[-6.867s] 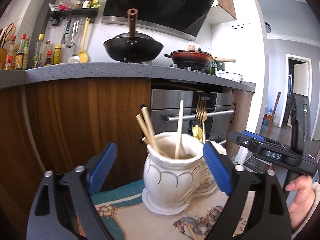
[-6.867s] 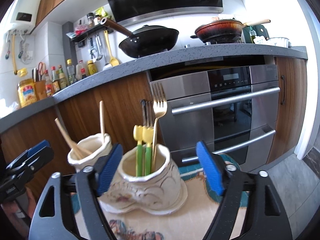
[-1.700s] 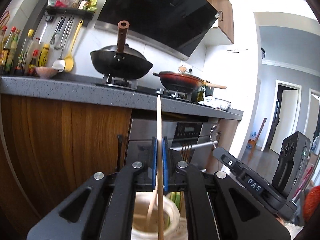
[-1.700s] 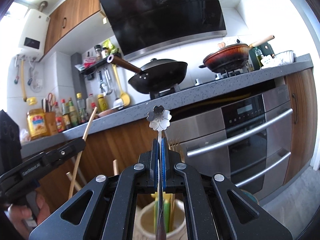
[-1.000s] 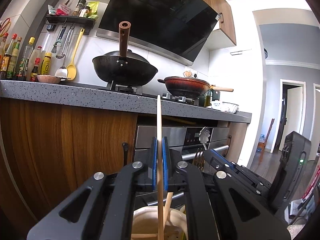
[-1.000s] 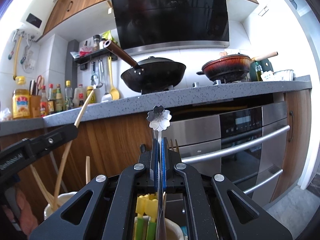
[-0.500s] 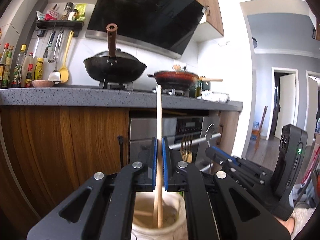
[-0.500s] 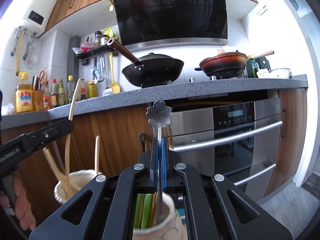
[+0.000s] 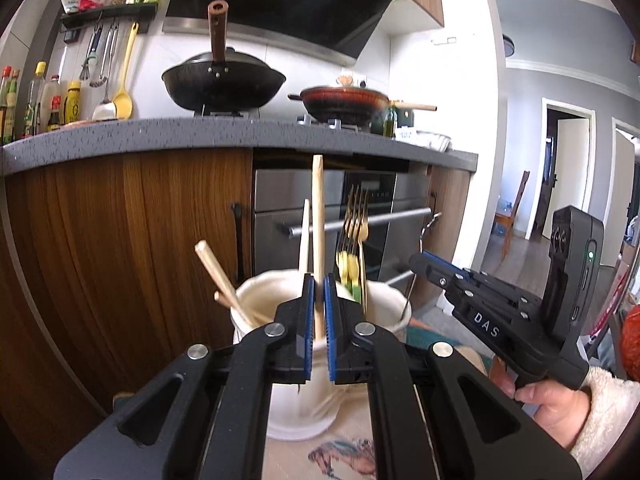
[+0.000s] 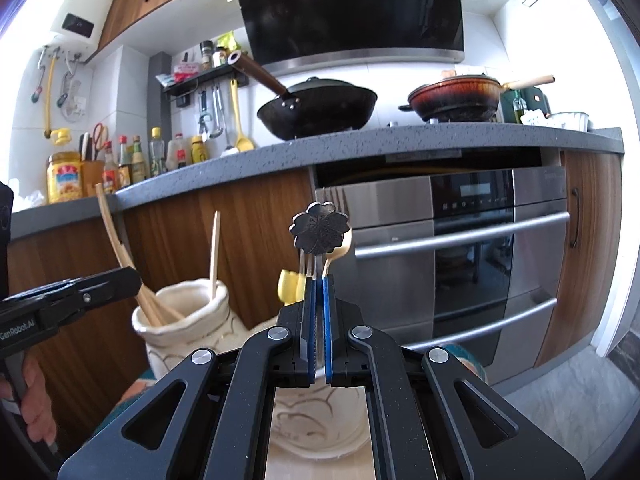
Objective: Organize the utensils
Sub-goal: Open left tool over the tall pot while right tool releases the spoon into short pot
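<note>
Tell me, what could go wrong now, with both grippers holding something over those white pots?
The left hand-held gripper pinches a tall chopstick low down, so it might tip or lever against the white holder's rim. The right hand-held gripper clamps a flower-topped utensil among the forks in the other holder; it could snag them. Both grippers work close together and might bump.

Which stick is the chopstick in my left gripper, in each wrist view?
Left wrist: the chopstick stands upright at centre, clamped between the pads of the left gripper, above the cream holder.
Right wrist: the chopstick is the bowed stick at far left, rising from the left gripper.
Shared landmark: the black wok on the counter.
</note>
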`<action>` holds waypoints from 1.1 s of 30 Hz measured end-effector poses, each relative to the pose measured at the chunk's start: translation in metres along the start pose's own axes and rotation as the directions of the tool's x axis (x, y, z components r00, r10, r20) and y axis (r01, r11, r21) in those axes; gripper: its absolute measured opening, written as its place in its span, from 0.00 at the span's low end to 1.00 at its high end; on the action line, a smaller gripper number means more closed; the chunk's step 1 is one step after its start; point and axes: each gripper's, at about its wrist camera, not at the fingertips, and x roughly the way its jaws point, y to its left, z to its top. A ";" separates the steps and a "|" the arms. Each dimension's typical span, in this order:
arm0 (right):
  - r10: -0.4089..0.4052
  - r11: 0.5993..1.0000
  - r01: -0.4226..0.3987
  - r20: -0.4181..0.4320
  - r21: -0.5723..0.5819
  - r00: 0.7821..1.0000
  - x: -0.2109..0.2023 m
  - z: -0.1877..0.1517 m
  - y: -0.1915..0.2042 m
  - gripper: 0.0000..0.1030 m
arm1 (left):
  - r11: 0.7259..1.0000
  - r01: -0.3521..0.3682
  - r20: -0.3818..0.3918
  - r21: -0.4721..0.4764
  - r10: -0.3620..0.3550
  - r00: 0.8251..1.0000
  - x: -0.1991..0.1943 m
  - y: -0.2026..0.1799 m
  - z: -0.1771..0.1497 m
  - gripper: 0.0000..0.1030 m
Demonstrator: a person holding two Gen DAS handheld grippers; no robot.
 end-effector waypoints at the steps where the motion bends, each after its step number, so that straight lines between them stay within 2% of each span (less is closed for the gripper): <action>1: -0.001 1.000 0.001 -0.010 -0.003 1.000 0.001 -0.001 0.000 0.04 | 1.000 0.000 -0.004 0.000 0.000 1.000 0.000 0.000 -0.001 0.05; 3: 0.000 1.000 0.000 -0.033 0.001 0.999 0.005 -0.004 0.000 0.04 | 1.000 0.001 -0.019 -0.005 -0.002 1.000 0.002 0.002 -0.003 0.05; 12: 0.003 1.000 -0.003 -0.040 0.008 0.999 0.005 -0.004 -0.001 0.04 | 1.000 0.011 -0.067 -0.021 -0.012 0.998 0.012 0.006 -0.009 0.07; 14: -0.002 1.000 0.002 -0.042 0.012 0.999 0.006 -0.004 -0.002 0.04 | 1.000 0.010 -0.065 -0.014 -0.011 0.998 0.012 0.004 -0.010 0.13; 16: -0.003 1.000 0.004 -0.044 0.021 0.999 0.006 -0.003 -0.004 0.04 | 1.000 0.011 -0.061 -0.014 -0.011 0.998 0.011 0.004 -0.011 0.24; 18: -0.006 1.000 0.007 -0.047 0.029 0.999 0.006 -0.003 -0.006 0.09 | 1.000 0.009 -0.061 -0.013 -0.010 0.998 0.010 0.004 -0.011 0.28; 20: -0.007 0.999 0.008 -0.045 0.036 0.999 0.005 -0.002 -0.007 0.23 | 1.000 0.006 -0.056 -0.011 -0.007 0.998 0.008 0.003 -0.011 0.29; 23: -0.015 0.999 0.016 -0.038 0.036 0.999 0.001 -0.002 -0.007 0.25 | 1.000 0.005 -0.049 -0.007 -0.005 0.999 0.005 0.003 -0.011 0.30; 27: -0.028 0.999 0.030 -0.037 0.043 0.999 -0.006 -0.006 -0.010 0.30 | 1.000 -0.007 -0.036 0.005 0.007 0.999 -0.004 0.001 -0.013 0.41; 30: -0.033 0.998 0.035 -0.040 0.053 0.999 -0.014 -0.010 -0.011 0.34 | 1.000 -0.007 -0.028 0.014 0.007 1.000 -0.011 -0.001 -0.016 0.43; 33: -0.032 0.998 0.035 -0.060 0.055 0.998 -0.023 -0.015 -0.011 0.36 | 1.000 -0.016 -0.024 0.025 0.016 1.000 -0.021 -0.003 -0.021 0.50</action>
